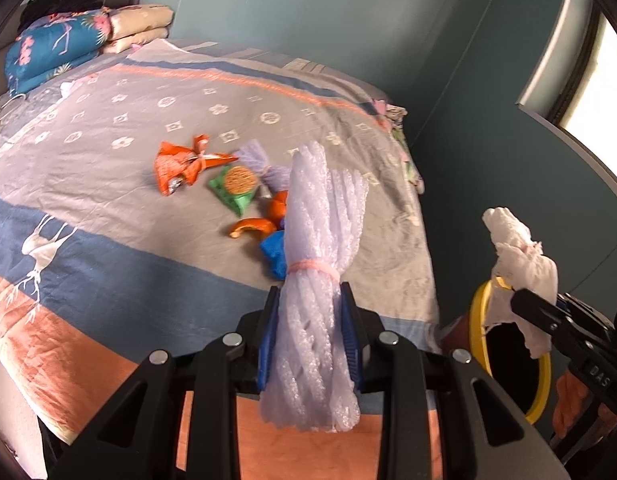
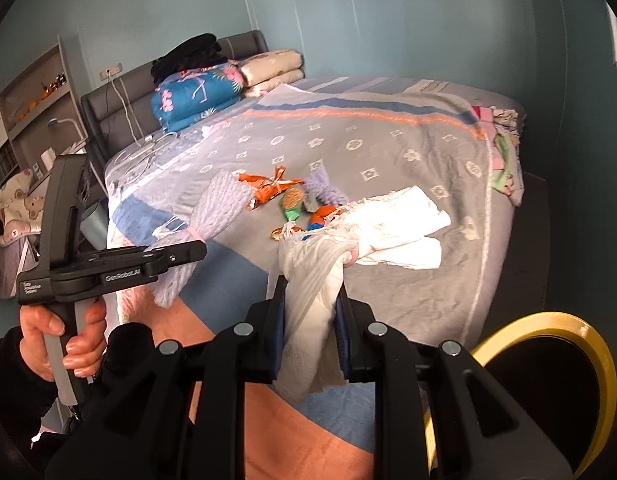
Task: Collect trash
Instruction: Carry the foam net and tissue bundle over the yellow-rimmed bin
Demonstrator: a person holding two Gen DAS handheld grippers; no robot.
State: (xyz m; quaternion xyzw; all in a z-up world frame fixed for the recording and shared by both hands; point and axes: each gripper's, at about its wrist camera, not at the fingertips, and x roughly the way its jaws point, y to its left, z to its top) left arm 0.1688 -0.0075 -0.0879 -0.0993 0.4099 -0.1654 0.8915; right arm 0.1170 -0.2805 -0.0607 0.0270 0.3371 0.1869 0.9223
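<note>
Trash in hand, two items. Left gripper (image 1: 310, 332): jaws clamped on a banded foam net bundle (image 1: 322, 216), held above the bed (image 1: 108, 208). Right gripper (image 2: 312, 332): jaws pinched on a crumpled white tissue wad (image 2: 372, 224). Yellow-rimmed bin (image 2: 564, 320) sits beside the bed, just under the right gripper. Still on the bed: orange wrapper (image 1: 184, 164), green biscuit packet (image 1: 234, 186), orange peel (image 1: 252, 226). We judge the step as carry-to-bin: we should centre each load over the rim before letting go, one at a time, so loose tails don't snag the edge.
</note>
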